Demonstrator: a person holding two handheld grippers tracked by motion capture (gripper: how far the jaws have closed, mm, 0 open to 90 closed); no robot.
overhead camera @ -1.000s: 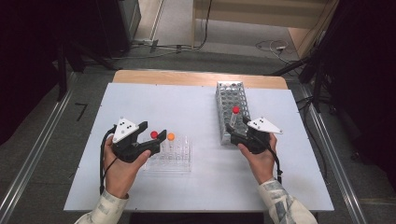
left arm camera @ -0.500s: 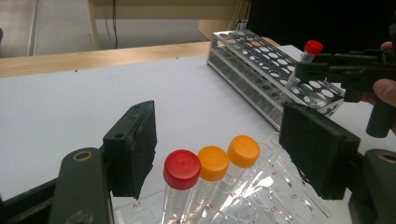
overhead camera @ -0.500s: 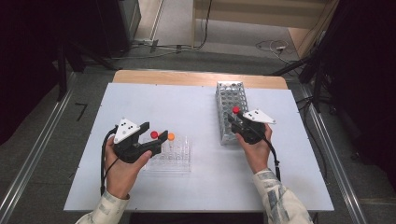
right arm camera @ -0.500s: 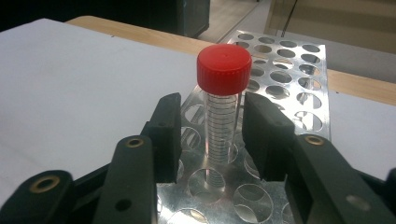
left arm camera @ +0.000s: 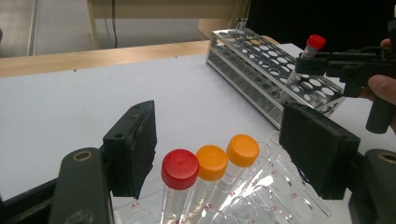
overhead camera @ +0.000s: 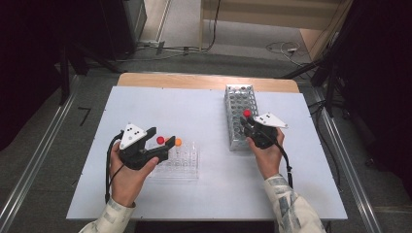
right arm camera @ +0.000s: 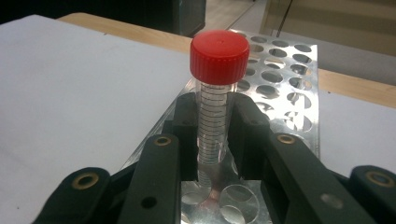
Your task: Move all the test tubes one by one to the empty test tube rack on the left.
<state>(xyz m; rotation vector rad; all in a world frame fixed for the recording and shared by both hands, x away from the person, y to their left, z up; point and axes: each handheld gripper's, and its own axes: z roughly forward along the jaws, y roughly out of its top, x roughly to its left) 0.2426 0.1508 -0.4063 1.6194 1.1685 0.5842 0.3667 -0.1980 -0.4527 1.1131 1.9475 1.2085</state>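
— Right gripper (right arm camera: pixel 212 140)?
— Jaws have just closed on the red-capped tube (right arm camera: pixel 216 93), upright between them over the metal rack (right arm camera: pixel 285 79)

— Left gripper (left arm camera: pixel 219 154)?
— Wide open (gripping nothing), three capped tubes (left arm camera: pixel 210 163) between its jaws in the clear rack (overhead camera: pixel 182 162)

— How are we holding our left gripper (overhead camera: pixel 163 141) right now?

— We are keeping it low at the near left, our left hand (overhead camera: pixel 127 174) wrapped around its body from below, the forearm coming in from the near edge. Its jaws are standing apart, pads facing each other with a wide gap, pointing to the far right.

— And the right gripper (overhead camera: pixel 244 121)?

— We are gripping it in our right hand (overhead camera: pixel 266 153) at the right side, wrist bent, jaws pointing left and away. Its jaws have just been closing, and the pads are now pressing on a tube.
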